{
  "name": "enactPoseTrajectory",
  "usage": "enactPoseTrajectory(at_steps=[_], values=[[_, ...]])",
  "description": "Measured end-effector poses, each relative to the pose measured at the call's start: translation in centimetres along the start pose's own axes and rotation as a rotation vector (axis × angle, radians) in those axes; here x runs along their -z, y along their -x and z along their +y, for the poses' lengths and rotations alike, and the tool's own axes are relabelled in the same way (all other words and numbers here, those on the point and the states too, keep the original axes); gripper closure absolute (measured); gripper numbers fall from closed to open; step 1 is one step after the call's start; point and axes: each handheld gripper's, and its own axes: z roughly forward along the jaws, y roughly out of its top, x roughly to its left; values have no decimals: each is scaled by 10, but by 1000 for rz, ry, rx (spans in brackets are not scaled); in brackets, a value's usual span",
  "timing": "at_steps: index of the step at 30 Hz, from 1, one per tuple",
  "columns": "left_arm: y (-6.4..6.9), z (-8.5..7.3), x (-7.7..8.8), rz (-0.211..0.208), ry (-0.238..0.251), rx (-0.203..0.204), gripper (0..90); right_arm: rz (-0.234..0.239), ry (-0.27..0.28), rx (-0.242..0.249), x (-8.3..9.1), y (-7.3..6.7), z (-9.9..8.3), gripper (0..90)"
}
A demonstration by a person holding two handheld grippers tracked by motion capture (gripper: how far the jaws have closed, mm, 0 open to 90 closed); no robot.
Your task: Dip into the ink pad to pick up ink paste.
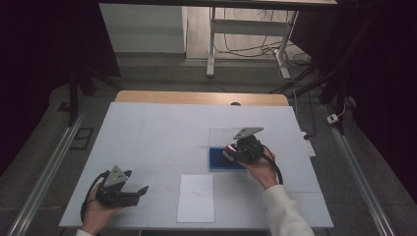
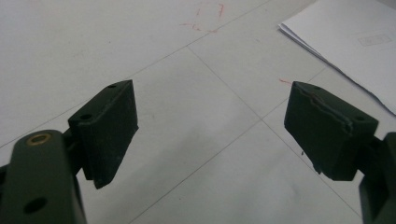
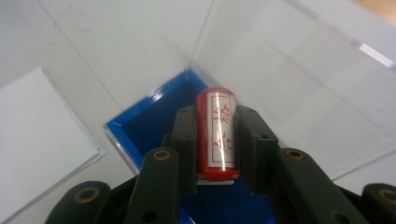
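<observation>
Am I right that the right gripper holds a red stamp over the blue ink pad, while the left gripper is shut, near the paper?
Not quite. The left gripper is open: the left gripper view shows its jaws wide apart with nothing between them. The right gripper does hold the red stamp over the blue ink pad.

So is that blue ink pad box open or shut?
Open. The ink pad box has its clear lid standing raised behind the blue pad, and the right gripper holds a red stamp over it.

A white-topped table stands on grey floor. Beyond its far edge: a white cabinet and a white desk frame with cables beneath. Metal rails flank the table; darkness lies on both sides.
</observation>
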Motion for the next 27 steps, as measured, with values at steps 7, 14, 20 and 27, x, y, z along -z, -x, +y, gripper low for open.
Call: enactPoseTrajectory(at_steps=[7,14,20,27], values=[[0,0,0,1,0,1,177,28,57,-33,12,3,-3,698],[0,0,0,3,1,1,177,42,88,-38,17,1,-6,698],[0,0,1,2,2,-1,177,47,100,-23,22,-2,-6,698],[0,0,2,3,4,-4,177,44,94,-8,25,-5,-10,698]])
